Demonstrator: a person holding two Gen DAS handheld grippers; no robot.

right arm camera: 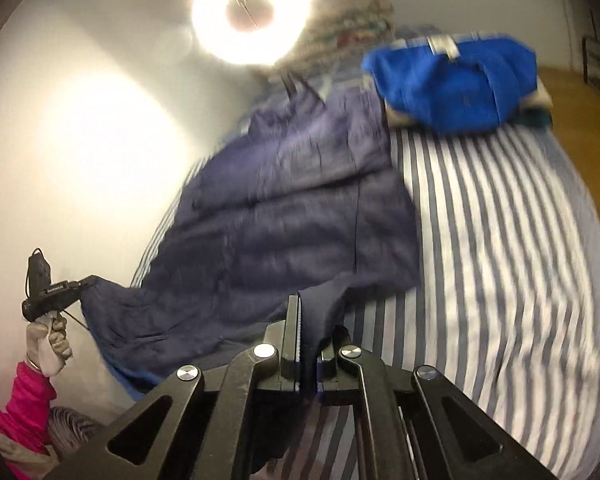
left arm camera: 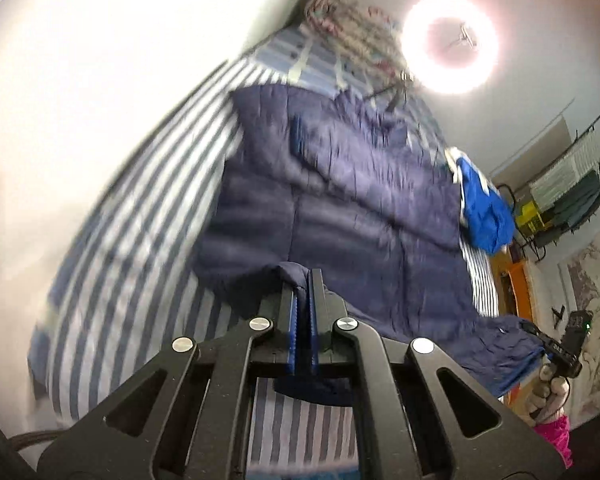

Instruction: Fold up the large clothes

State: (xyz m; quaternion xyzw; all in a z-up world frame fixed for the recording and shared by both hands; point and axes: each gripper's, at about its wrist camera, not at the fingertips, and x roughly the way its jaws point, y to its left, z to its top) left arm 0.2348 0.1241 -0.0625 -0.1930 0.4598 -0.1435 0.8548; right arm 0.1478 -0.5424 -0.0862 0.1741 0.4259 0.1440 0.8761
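The navy quilted garment point(left arm camera: 340, 184), prob. a padded jacket or coat, is lying spread over the striped bedsheet point(left arm camera: 140, 240), w/ its near hem lifted off the bed by both grippers. The left gripper point(left arm camera: 303, 308) is pinching a fold of that hem btwn its blue pads, jaws closed tight on the cloth. The right gripper point(right arm camera: 309, 336) is doing the same at the other near corner, dark fabric draping out btwn its closed jaws. In each wrist view the opposite gripper is showing at the frame edge, also w/ fabric running into it.

A folded bright blue garment point(right arm camera: 456, 80) is sitting at the far side of the bed, just beside the navy piece, maybe touching; blur is making it hard to say. A ring light point(right arm camera: 252, 16) is glaring overhead.

Handling, as a judgement: the piece is looking soft, puffy and limp, sagging btwn the two grips, so no stiffness to count on. Shell looks smooth, likely slippery nylon, so a thin pinch could be slipping out; a doubled fold of hem or a seam is the safer hold. Probably light for its bulk, not fragile. Padding will be resisting a flat crease, and the far end is hidden in blur, so collar or sleeve positions can't be told.
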